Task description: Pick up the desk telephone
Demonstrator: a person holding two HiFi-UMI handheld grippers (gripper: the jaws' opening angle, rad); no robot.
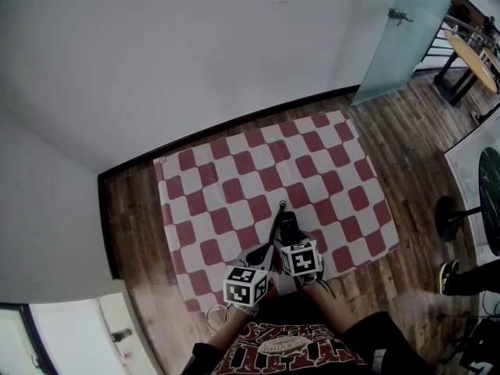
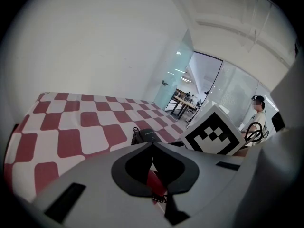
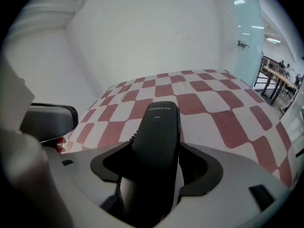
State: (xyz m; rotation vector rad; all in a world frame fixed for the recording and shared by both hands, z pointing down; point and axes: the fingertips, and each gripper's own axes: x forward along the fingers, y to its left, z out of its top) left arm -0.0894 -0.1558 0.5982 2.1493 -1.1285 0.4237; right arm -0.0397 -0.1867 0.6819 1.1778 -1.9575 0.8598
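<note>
The black telephone (image 1: 286, 222) lies near the front edge of a table under a red-and-white checked cloth (image 1: 258, 162). Its handset (image 3: 159, 137) runs lengthwise between the jaws of my right gripper (image 3: 159, 163), which stand wide with gaps on both sides; the pads do not press on it. In the head view the right gripper (image 1: 288, 231) is tilted steeply down over the phone. Just left of it is my left gripper (image 1: 266, 256), whose jaw tips meet in the left gripper view (image 2: 152, 145). A coiled cord (image 2: 159, 198) shows under them. The handset's end (image 2: 148, 136) lies just beyond.
The table stands near a white wall on a wooden floor (image 1: 133, 201). A glass door (image 1: 402, 30) and a wooden table (image 1: 473, 53) are at the back right. A black stand (image 1: 449, 217) and someone's shoe (image 1: 449, 276) are at the right. A person (image 2: 259, 113) sits beyond the table.
</note>
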